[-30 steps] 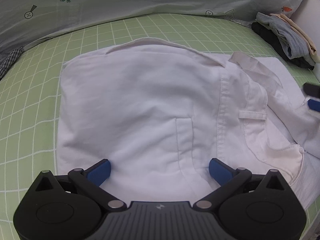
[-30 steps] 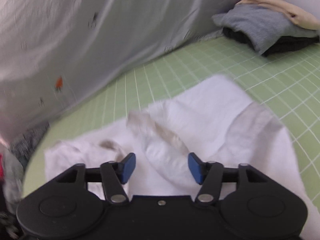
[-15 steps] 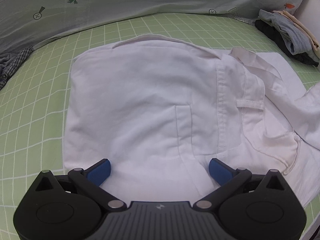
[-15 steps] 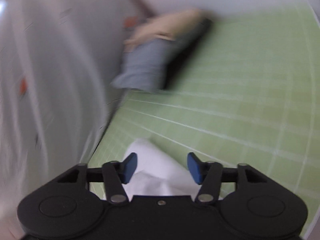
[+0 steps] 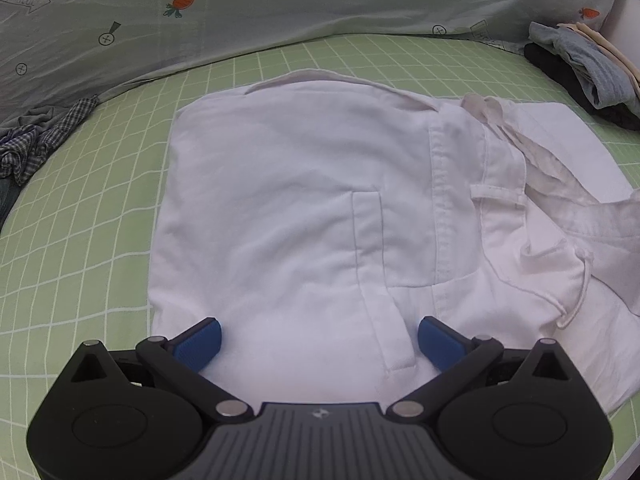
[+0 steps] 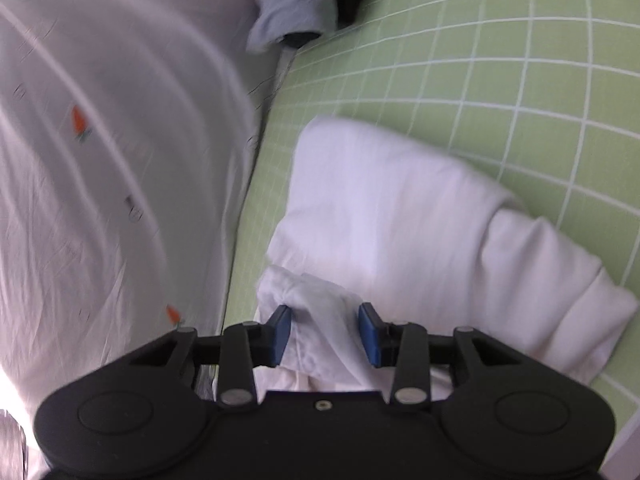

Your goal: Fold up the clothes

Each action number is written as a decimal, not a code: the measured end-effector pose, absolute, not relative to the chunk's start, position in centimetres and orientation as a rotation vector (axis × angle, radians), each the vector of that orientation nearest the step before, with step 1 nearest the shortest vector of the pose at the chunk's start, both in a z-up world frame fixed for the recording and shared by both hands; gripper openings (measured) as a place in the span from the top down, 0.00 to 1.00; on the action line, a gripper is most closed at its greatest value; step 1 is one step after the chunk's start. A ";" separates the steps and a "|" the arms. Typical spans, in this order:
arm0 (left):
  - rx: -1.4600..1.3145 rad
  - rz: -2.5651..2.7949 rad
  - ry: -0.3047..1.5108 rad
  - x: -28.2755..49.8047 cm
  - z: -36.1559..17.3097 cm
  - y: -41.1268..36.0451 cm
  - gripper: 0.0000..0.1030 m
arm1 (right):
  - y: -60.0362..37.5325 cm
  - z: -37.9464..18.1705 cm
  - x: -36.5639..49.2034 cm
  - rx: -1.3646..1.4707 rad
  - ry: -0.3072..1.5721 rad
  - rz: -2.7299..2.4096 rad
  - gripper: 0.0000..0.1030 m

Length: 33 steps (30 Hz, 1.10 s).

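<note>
A white garment [image 5: 304,216] lies spread on the green checked bed sheet [image 5: 80,240], its loose inner pocket fabric and waistband flopped over at the right. My left gripper [image 5: 318,340] is open just above the garment's near edge and holds nothing. In the right wrist view the same white garment [image 6: 400,216] lies folded over on itself. My right gripper [image 6: 325,332] is open, with a bunched piece of the white fabric [image 6: 320,312] lying between its blue pads; the pads stand apart from it.
A pile of grey, black and cream clothes [image 5: 580,64] sits at the far right, also in the right wrist view [image 6: 296,4]. A checked cloth [image 5: 36,140] lies at the far left. A pale carrot-print quilt [image 5: 280,0] runs along the back.
The right gripper has swung around fast and come back down over the garment's bunched edge. The left gripper has pulled back a little, so more of the garment shows.
</note>
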<state>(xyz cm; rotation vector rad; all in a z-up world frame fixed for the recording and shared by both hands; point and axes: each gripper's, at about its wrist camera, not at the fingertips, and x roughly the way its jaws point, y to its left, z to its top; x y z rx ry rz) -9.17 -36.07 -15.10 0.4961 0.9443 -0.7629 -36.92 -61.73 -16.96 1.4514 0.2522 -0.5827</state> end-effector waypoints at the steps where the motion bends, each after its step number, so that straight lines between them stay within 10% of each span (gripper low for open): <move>1: 0.496 -0.759 0.942 -9.3 -15.1 -36.0 0.00 | -61.5 -16.9 -37.0 1.451 0.257 -0.570 0.61; 14: 0.511 -0.738 0.914 -10.7 -15.0 -35.5 0.00 | -59.3 -19.0 -38.4 1.708 0.001 -0.296 0.36; 28: 0.520 -0.747 0.901 -11.2 -14.9 -35.0 0.00 | -59.1 -20.3 -36.4 1.610 0.395 -0.521 0.52; 33: 0.516 -0.751 0.916 -11.0 -15.0 -35.1 0.00 | -60.0 -16.8 -35.6 1.426 0.457 -0.527 0.18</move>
